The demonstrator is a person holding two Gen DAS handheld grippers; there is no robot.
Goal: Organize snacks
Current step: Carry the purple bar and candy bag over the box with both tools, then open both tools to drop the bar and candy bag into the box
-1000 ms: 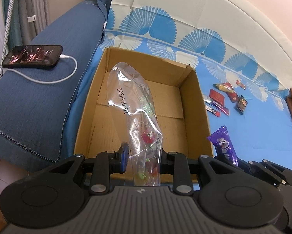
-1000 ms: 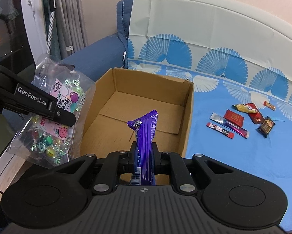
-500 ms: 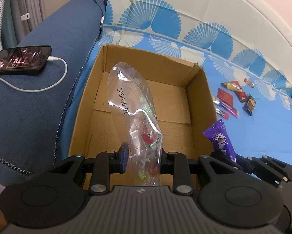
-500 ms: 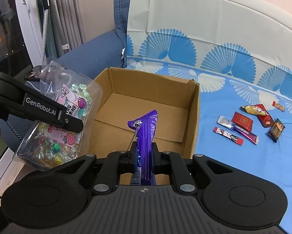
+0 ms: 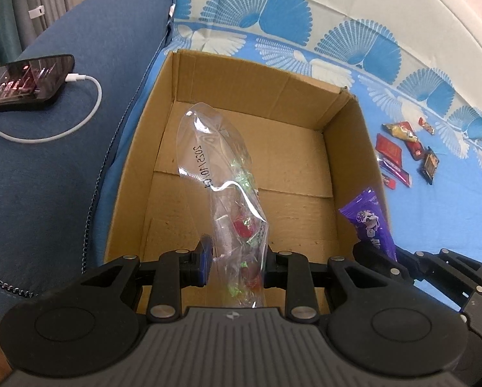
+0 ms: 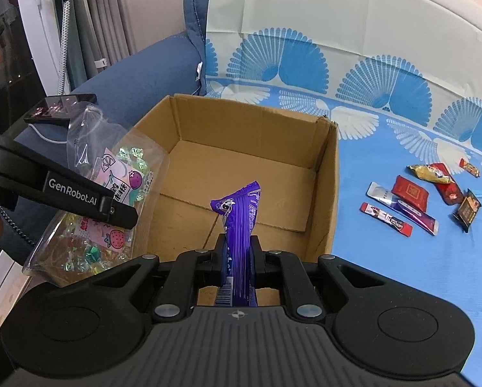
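Note:
An open cardboard box (image 5: pixel 247 103) (image 6: pixel 324 174) stands on the blue patterned cloth, nothing lying on its floor. My left gripper (image 5: pixel 236 259) is shut on a clear bag of wrapped candies (image 5: pixel 228 187), held upright above the box's near left part. In the right wrist view the same candy bag (image 6: pixel 112 200) hangs at the box's left wall under the left gripper's black finger (image 6: pixel 89 201). My right gripper (image 6: pixel 238 258) is shut on a purple snack packet (image 6: pixel 239 222), upright over the box's near edge. The purple packet (image 5: pixel 371 222) also shows in the left wrist view by the box's right wall.
Several small wrapped snacks (image 6: pixel 415 200) (image 5: pixel 402 154) lie on the blue cloth (image 6: pixel 386 258) right of the box. A phone (image 5: pixel 22 80) on a white cable rests on the dark blue sofa arm left of the box. Curtains (image 6: pixel 89 32) hang at far left.
Both grippers have moved forward and down toward the box, which now looks larger and nearer. The candy bag and purple packet stay gripped as before.

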